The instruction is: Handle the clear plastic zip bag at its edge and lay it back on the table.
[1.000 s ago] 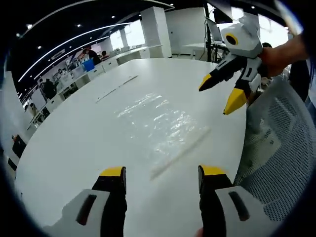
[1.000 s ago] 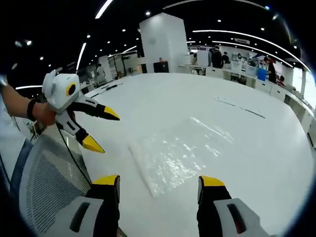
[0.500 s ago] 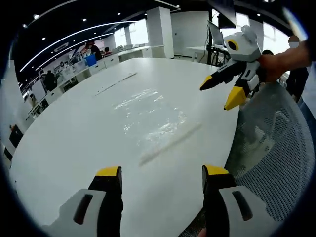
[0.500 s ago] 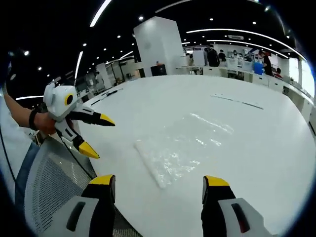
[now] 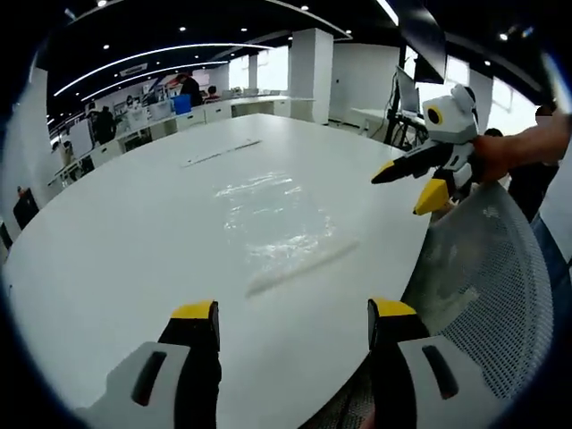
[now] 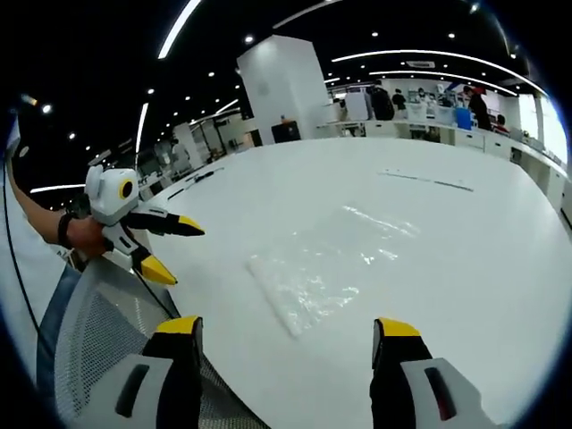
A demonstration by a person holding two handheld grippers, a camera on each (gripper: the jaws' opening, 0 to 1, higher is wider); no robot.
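Clear zip bag (image 5: 273,223) flat on white table (image 5: 116,259), well apart from both claws: left claw (image 5: 295,313) and right claw (image 6: 288,326) spread, empty. Risk: thin film slipping when pinched.

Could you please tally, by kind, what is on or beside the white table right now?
Zip bag: 1
Grippers, left and right: 2
Mesh chair: 1
Thin strip on the table: 1
Total: 5
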